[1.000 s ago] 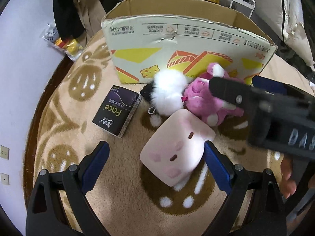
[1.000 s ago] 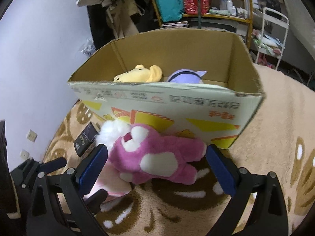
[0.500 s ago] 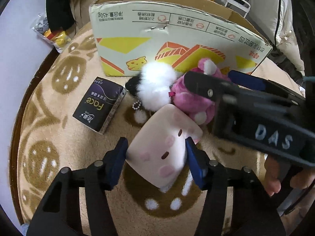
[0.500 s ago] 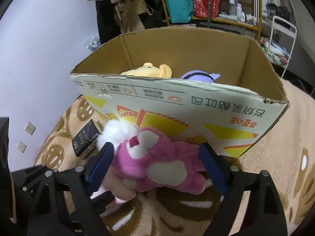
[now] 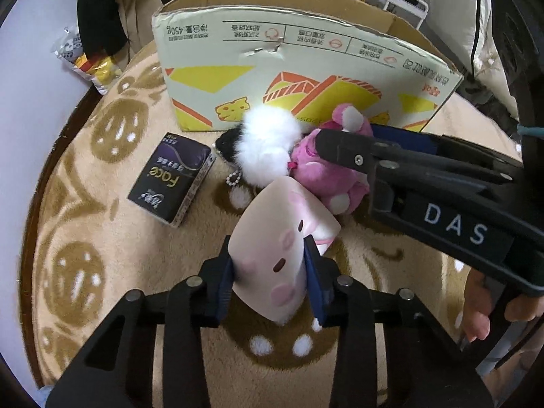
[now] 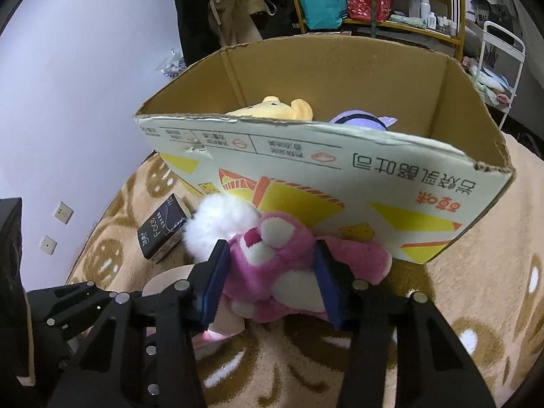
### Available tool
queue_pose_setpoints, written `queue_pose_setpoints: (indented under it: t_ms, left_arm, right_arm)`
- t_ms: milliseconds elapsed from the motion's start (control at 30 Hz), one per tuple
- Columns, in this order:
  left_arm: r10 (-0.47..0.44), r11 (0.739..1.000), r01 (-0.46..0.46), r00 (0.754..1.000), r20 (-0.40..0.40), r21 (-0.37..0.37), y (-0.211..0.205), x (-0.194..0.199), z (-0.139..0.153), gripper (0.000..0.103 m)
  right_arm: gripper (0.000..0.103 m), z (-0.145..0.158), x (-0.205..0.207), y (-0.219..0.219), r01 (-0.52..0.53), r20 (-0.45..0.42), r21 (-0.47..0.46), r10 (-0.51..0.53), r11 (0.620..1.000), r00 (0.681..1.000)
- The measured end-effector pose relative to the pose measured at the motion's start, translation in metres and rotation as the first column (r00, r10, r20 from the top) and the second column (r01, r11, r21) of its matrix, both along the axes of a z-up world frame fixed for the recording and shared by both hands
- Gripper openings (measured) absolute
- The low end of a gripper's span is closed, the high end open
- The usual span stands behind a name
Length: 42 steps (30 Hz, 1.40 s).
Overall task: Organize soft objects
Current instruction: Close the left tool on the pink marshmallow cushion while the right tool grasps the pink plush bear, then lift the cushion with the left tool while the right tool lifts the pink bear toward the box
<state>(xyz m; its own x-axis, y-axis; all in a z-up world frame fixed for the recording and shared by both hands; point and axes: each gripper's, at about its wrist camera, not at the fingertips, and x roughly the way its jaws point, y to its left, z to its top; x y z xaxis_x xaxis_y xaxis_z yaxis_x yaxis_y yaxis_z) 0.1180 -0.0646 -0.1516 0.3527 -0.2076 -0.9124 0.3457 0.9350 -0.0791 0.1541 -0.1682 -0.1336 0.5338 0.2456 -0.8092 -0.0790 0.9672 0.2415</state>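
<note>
My left gripper [image 5: 270,275] is closing on the pink cushion [image 5: 282,248], pads already pressing its sides; my right gripper [image 6: 272,278] is closing around the pink plush [image 6: 289,268], pads at its flanks. Both toys lie on the rug [image 6: 442,357] just before the box [image 6: 340,170], which already holds a yellow toy [image 6: 278,110] and a purple toy [image 6: 360,120], so I judge these go in next. A tissue pack [image 5: 171,183] and white pompom [image 5: 267,144] lie nearby; cluttered shelves [image 6: 374,17] stand behind.

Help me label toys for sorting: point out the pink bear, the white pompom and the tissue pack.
pink bear [image 6: 272,265], right wrist view, its face.
white pompom [image 5: 268,144], left wrist view, fluffy middle.
tissue pack [image 5: 170,180], left wrist view, printed top.
</note>
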Motion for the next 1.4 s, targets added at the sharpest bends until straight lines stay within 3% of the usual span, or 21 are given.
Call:
queue_pose_setpoints:
  t_ms: [33, 67, 133, 367, 400, 433, 800, 1100, 1400]
  left_arm:
    - [-0.005, 1.000, 0.004, 1.000, 0.009, 0.020, 0.000, -0.002, 0.004, 0.037]
    - [-0.009, 0.999, 0.008, 1.000, 0.022, 0.034, 0.000, -0.004, 0.006, 0.036]
    - [-0.011, 0.998, 0.008, 0.999, 0.049, 0.062, 0.002, -0.006, 0.011, 0.036]
    - [0.057, 0.997, -0.059, 0.998, 0.040, 0.044, 0.020, 0.003, 0.014, 0.036]
    - [0.067, 0.997, -0.069, 0.997, 0.043, 0.038, 0.022, 0.003, 0.016, 0.036]
    - [0.075, 0.996, -0.077, 0.996, 0.048, 0.034, 0.024, 0.004, 0.017, 0.036]
    - [0.103, 0.993, -0.108, 0.991, 0.088, 0.049, 0.030, 0.003, 0.027, 0.036]
    - [0.104, 0.993, -0.108, 0.990, 0.096, 0.042, 0.029, 0.002, 0.034, 0.036]
    - [0.112, 0.992, -0.117, 0.990, 0.085, 0.055, 0.030, 0.004, 0.028, 0.036]
  right_arm:
    - [0.051, 0.000, -0.001, 0.000, -0.001, -0.002, 0.001, 0.001, 1.000, 1.000]
    - [0.038, 0.001, -0.002, 0.000, -0.001, -0.002, 0.002, 0.001, 1.000, 1.000]
    - [0.037, 0.004, -0.004, -0.003, 0.009, -0.002, 0.010, -0.009, 1.000, 1.000]
    - [0.030, 0.007, -0.008, -0.006, 0.011, 0.002, 0.024, -0.011, 1.000, 1.000]
    - [0.012, 0.008, -0.009, -0.006, 0.010, 0.004, 0.026, -0.010, 1.000, 1.000]
    - [0.001, 0.010, -0.011, -0.006, 0.013, 0.009, 0.022, -0.013, 1.000, 1.000]
    - [0.001, 0.011, -0.014, -0.006, 0.022, 0.006, 0.002, -0.022, 1.000, 1.000]
    - [0.001, 0.009, -0.024, -0.011, 0.008, -0.040, 0.080, -0.004, 0.997, 0.999]
    - [0.008, -0.001, -0.018, -0.014, 0.005, -0.050, 0.092, -0.001, 0.996, 0.999]
